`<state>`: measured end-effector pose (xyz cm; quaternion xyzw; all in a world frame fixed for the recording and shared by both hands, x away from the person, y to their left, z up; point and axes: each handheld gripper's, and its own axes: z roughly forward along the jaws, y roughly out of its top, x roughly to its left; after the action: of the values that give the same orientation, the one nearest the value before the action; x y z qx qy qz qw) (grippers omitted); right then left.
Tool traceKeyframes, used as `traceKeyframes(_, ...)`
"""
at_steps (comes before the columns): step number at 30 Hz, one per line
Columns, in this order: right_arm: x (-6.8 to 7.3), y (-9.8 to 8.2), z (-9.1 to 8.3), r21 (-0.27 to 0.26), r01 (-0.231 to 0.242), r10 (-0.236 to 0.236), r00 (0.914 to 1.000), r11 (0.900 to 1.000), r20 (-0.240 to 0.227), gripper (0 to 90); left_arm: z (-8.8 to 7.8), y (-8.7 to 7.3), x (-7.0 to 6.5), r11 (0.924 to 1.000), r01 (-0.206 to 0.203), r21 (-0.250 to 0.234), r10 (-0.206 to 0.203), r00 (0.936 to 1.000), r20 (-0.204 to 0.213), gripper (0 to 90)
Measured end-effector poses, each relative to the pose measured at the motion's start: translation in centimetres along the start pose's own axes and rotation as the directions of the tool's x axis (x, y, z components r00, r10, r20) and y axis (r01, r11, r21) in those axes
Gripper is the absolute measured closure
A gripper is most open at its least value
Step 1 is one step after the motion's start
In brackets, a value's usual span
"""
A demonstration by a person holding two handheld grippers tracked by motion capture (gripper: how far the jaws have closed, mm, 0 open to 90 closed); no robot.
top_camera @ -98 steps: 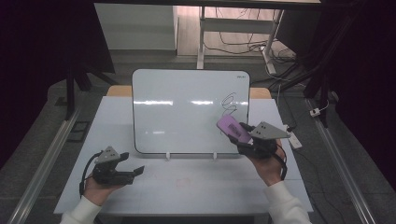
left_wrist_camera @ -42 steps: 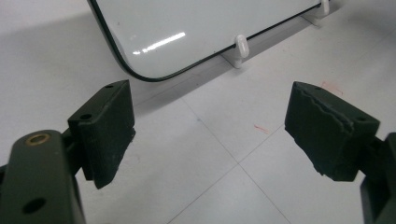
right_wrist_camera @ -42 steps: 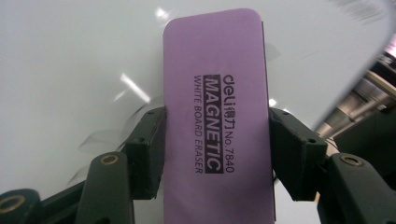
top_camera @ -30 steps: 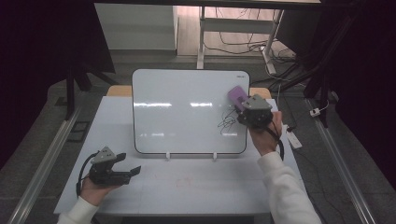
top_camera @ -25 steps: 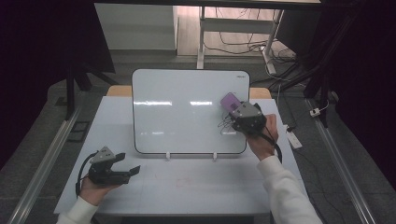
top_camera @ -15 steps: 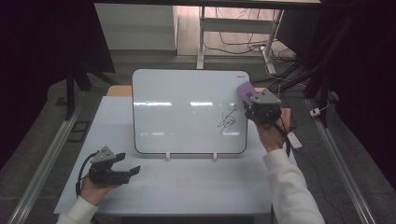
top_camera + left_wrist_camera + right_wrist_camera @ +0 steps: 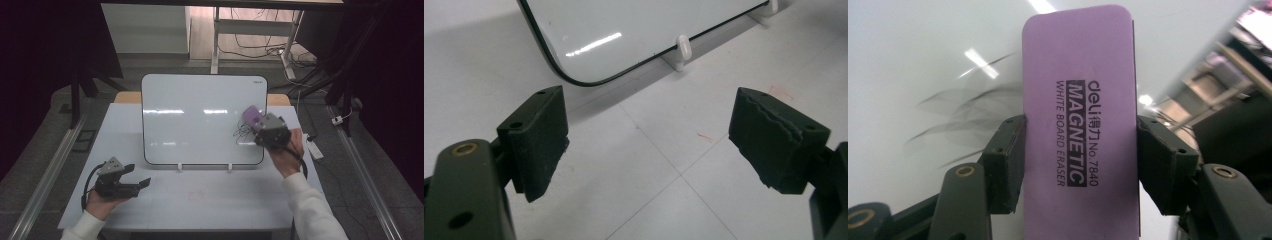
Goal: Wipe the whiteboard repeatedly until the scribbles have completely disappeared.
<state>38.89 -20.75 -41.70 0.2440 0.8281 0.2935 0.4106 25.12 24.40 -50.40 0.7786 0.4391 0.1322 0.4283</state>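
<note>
Since half a second back the right gripper (image 7: 260, 124) has slid from the whiteboard's top right corner down and a bit leftward, so it now sits over the scribbles (image 7: 241, 131) at about 4 o'clock on the board. Compared with three seconds ago, there's noticeably less ink up near the 2 o'clock corner. Left hand hasn't budged at all.

Going big to small: the white table (image 7: 215, 200) takes up most of the high view, and the whiteboard (image 7: 200, 117) stands on it, propped in two little white clips (image 7: 179, 167) along its bottom edge. Board surface is mostly clean, just ceiling light glare across the middle and that leftover tangle of black marker lines at the right.

The right gripper's jaws are clamped on both long sides of a purple eraser (image 7: 1080, 125), the magnetic whiteboard kind going by the print on it. Eraser is held flat-side toward the board, right at the scribbles, which look smeared in the right gripper view (image 7: 968, 125).

The left gripper (image 7: 131, 181) rests down at 7 o'clock on the table, well apart from the board, jaws spread wide with only bare tabletop between them.
</note>
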Motion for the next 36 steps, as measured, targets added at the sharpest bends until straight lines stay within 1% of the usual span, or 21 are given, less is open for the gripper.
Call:
traceKeyframes(2,1.8,-0.8,-0.1,0.015,0.033,-0.033,0.9989,0.999,-0.034,40.9,0.0,0.0,0.0,1.0000,-0.001,-0.002,0.001,1.0000,0.001,16.9)
traceKeyframes(4,2.5,-1.3,-0.3,0.036,0.070,-0.069,0.9971,0.997,-0.031,40.9,0.0,0.1,-0.1,1.0000,-0.003,-0.003,0.003,1.0000,0.001,16.9)
traceKeyframes(5,2.3,-1.3,-0.4,0.040,0.062,-0.061,0.9978,0.997,-0.027,40.9,0.0,0.1,-0.2,1.0000,-0.005,-0.002,0.005,1.0000,0.002,16.9)
traceKeyframes(7,0.8,-1.1,-0.6,0.041,0.011,-0.012,0.9995,0.999,0.030,40.8,0.1,0.2,-0.3,0.9999,-0.010,0.003,0.010,0.9999,0.001,16.9)
traceKeyframes(9,-1.1,-0.8,-0.7,0.032,-0.057,0.055,0.9961,0.998,0.070,40.8,0.2,0.2,-0.3,0.9999,-0.013,0.005,0.013,0.9999,0.002,16.9)
traceKeyframes(10,-1.6,-0.6,-0.8,0.028,-0.068,0.065,0.9943,0.997,0.085,40.8,0.2,0.2,-0.3,0.9999,-0.014,0.005,0.014,0.9999,0.003,16.9)
traceKeyframes(12,-1.9,-0.6,-0.7,0.028,-0.081,0.079,0.9939,0.996,0.077,40.8,0.1,0.1,-0.2,0.9999,-0.011,0.003,0.011,0.9999,0.002,16.9)
traceKeyframes(13,-1.5,-0.7,-0.6,0.028,-0.077,0.075,0.9956,0.997,0.056,40.8,0.1,0.1,-0.2,1.0000,-0.010,0.002,0.010,0.9999,0.004,16.9)
traceKeyframes(15,0.5,-0.9,-0.4,0.040,-0.003,0.003,1.0000,0.999,-0.004,40.9,0.1,0.1,-0.1,1.0000,-0.007,0.003,0.007,1.0000,0.002,17.0)
traceKeyframes(16,1.8,-1.0,-0.4,0.051,0.049,-0.047,0.9983,0.997,-0.034,40.8,0.1,0.1,0.0,1.0000,-0.005,0.003,0.005,1.0000,0.004,16.9)
traceKeyframes(17,2.7,-1.1,-0.4,0.057,0.096,-0.093,0.9948,0.994,-0.042,40.8,0.1,0.1,0.0,1.0000,-0.005,0.003,0.005,1.0000,0.006,17.0)
traceKeyframes(18,3.0,-1.1,-0.4,0.054,0.113,-0.111,0.9934,0.992,-0.027,40.8,0.1,0.1,0.0,1.0000,-0.003,0.003,0.003,1.0000,0.007,17.0)
traceKeyframes(20,1.8,-0.8,-0.3,0.042,0.038,-0.038,0.9993,0.998,-0.007,40.8,0.1,0.1,-0.1,1.0000,-0.006,0.003,0.006,1.0000,0.007,17.0)
traceKeyframes(23,-1.2,-0.2,-0.2,0.016,-0.071,0.070,0.9963,0.997,0.050,40.8,0.1,0.2,-0.2,0.9999,-0.012,0.003,0.012,0.9999,0.007,17.0)
traceKeyframes(25,-2.2,0.2,-0.1,0.013,-0.103,0.102,0.9932,0.995,0.056,40.8,0.2,0.1,-0.1,0.9999,-0.011,0.005,0.011,0.9999,0.006,17.0)
traceKeyframes(26,-2.3,0.3,-0.1,0.019,-0.100,0.099,0.9935,0.995,0.055,40.8,0.2,0.1,0.0,1.0000,-0.008,0.005,0.008,1.0000,0.006,17.0)
traceKeyframes(27,-2.0,0.4,-0.1,0.016,-0.092,0.091,0.9943,0.996,0.056,40.8,0.2,0.1,0.0,1.0000,-0.007,0.005,0.007,1.0000,0.006,17.0)
traceKeyframes(29,-0.9,0.3,0.0,0.024,-0.079,0.078,0.9967,0.997,0.023,40.8,0.2,0.1,0.1,1.0000,-0.004,0.002,0.004,1.0000,0.007,17.0)
traceKeyframes(33,2.4,-0.8,-0.1,0.058,0.011,-0.009,0.9988,0.998,-0.047,40.9,0.0,0.1,0.0,1.0000,-0.005,-0.003,0.005,1.0000,0.006,17.0)
traceKeyframes(35,3.0,-1.3,-0.2,0.066,0.033,-0.029,0.9978,0.997,-0.059,40.9,0.1,0.1,0.0,1.0000,-0.008,-0.002,0.008,0.9999,0.008,17.0)
traceKeyframes(36,2.8,-1.5,-0.3,0.068,0.033,-0.029,0.9979,0.997,-0.058,40.9,0.1,0.1,0.0,1.0000,-0.009,-0.001,0.009,0.9999,0.007,17.0)
